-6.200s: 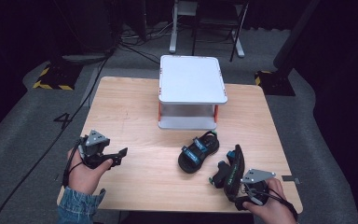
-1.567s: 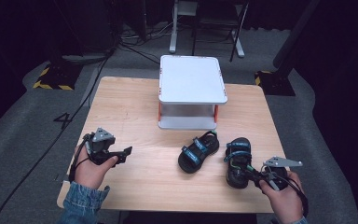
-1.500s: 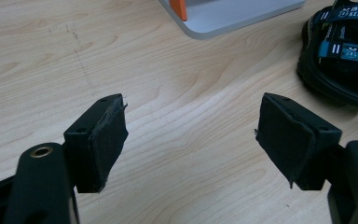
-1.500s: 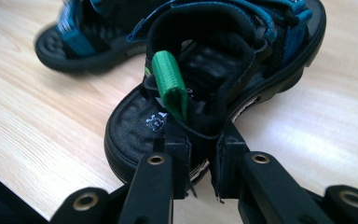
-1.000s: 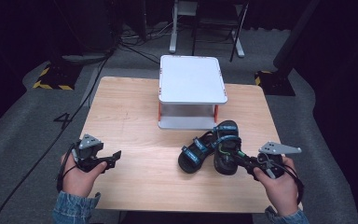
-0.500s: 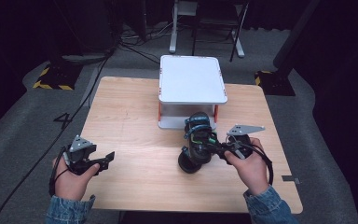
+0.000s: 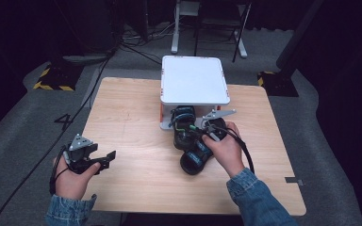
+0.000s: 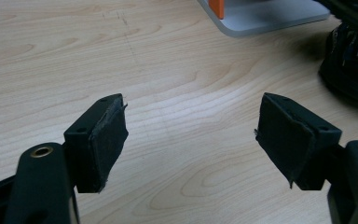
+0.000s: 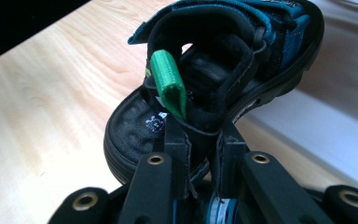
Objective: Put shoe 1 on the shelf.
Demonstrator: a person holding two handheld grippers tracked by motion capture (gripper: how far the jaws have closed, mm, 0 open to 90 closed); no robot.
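- While idling near the table's (image 7: 136,188) front edge, left gripper (image 7: 104,159) spread wide with nothing between the pads, over bare wood.
- Second sandal (image 7: 196,159) lying flat mid-table, just under the right hand (image 7: 226,148).
- Right gripper (image 9: 200,154) clamped on the heel strap of the carried sandal (image 7: 183,126), green pull tab (image 9: 168,84) above the jaws.
- Carried across from the right side of the table within the last second or so, toe now at the mouth of the white shelf (image 7: 193,80).
- Judged close to being tucked onto the lower level; other sandal to follow.
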